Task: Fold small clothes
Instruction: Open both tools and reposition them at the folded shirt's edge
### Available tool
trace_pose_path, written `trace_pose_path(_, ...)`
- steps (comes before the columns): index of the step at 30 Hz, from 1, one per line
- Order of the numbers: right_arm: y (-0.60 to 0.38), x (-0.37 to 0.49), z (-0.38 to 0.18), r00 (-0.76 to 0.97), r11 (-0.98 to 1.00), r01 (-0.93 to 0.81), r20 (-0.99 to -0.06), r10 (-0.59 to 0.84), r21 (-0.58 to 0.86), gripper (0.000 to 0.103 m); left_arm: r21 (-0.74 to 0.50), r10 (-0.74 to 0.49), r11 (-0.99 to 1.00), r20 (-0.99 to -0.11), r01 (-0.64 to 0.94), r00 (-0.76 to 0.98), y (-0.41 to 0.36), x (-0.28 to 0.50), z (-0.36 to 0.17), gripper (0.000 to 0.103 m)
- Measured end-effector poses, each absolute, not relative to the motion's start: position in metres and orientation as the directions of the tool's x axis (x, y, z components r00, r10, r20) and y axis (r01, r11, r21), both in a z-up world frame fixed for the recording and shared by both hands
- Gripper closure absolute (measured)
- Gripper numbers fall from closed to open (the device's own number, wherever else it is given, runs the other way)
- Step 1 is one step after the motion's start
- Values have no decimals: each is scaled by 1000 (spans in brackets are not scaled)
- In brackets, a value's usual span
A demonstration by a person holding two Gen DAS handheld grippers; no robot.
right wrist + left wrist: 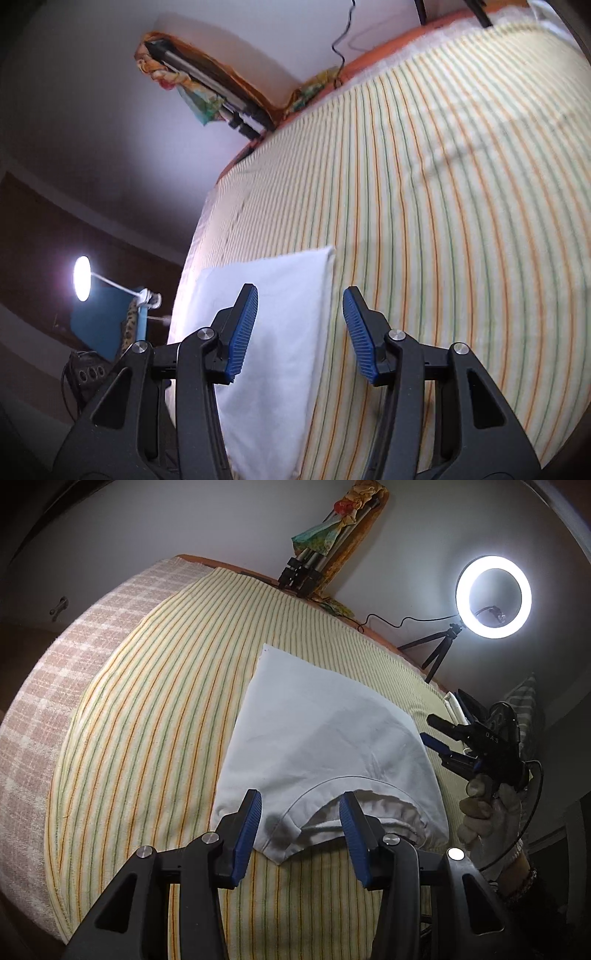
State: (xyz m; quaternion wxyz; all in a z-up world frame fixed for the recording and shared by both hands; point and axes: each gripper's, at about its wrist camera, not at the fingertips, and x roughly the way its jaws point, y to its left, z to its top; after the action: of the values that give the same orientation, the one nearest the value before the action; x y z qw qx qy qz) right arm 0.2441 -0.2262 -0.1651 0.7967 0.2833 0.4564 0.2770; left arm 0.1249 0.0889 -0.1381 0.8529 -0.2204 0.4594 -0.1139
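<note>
Two views: each wrist camera shows a white garment lying flat on a striped bed cover.
Left wrist, garment: the folded white T-shirt (325,746) lies on the yellow-and-green striped cover (147,701), its round neckline at the near end, just under the fingertips, and one corner pointing away toward the wall.
Left wrist, long axis: it runs from the collar near the camera up and slightly left to that far corner.
Left wrist, tool: the left gripper (301,808) hangs over the collar with its blue pads apart, about half spread, gripping nothing.
Left wrist, only here: the right gripper (439,736) at the right edge, clear of the shirt, held by a gloved hand (487,812), its jaws parted and empty; a lit ring light (493,596) on a small tripod; a pink checked blanket (55,701) on the left.
Right wrist, garment: the shirt (273,332) shows as a plain white panel at lower left of the cover (443,221), long axis running from the near edge up to a straight far edge; no collar visible.
Right wrist, tool: the right gripper (300,306) is half open and empty, left pad over the cloth, right pad over bare stripes.
Right wrist, only here: a lit desk lamp (82,278) beyond the bed's left side.
Both views: a folded tripod wrapped in coloured cloth (332,528) leans on the wall.
</note>
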Motion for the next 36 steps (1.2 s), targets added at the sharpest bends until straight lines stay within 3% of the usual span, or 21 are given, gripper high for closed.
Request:
trace_pose_path(5,-189,235,-127,447,701,-417,-541,712,579,84,-460,-379,888,-745,-12,550,85,136,-145,59)
trace_pose_path(8,-153,233,-127,410,700,-517,-575,708,493,86,-436,-358,900,-753,-12,552,84,142,-148,59)
trace_pose_path(14,-110,236,-164,347,749,-573,-730,589,332,88,-383,-324,924,-787,-3,526,84,144,-163,59)
trace_pose_path(18,-112,234,-164,360,763,-575,-746,560,295,89,-374,-317,927,-793,-5,520,88,144,-168,59)
trace_pose_path(21,-117,230,-151,375,750,-577,-711,595,323,88,-401,-329,916,-783,-24,527,92,142,-164,59)
trace_pose_path(23,-116,230,-145,406,764,-570,-705,581,302,80,-401,-333,916,-779,-14,532,92,140,-160,59)
trace_pose_path(30,-156,257,-160,450,868,-403,-763,464,290,83,-399,-323,917,-767,-18,554,98,135,-154,58)
trace_pose_path(33,-177,256,-150,488,884,-344,-745,455,315,71,-409,-318,912,-761,-38,566,108,131,-152,49)
trace_pose_path(35,-197,252,-147,477,869,-297,-726,495,397,53,-444,-336,894,-753,-61,566,116,128,-153,42)
trace_pose_path(36,-208,248,-148,460,849,-273,-714,528,452,53,-466,-350,882,-749,-72,563,119,128,-155,40)
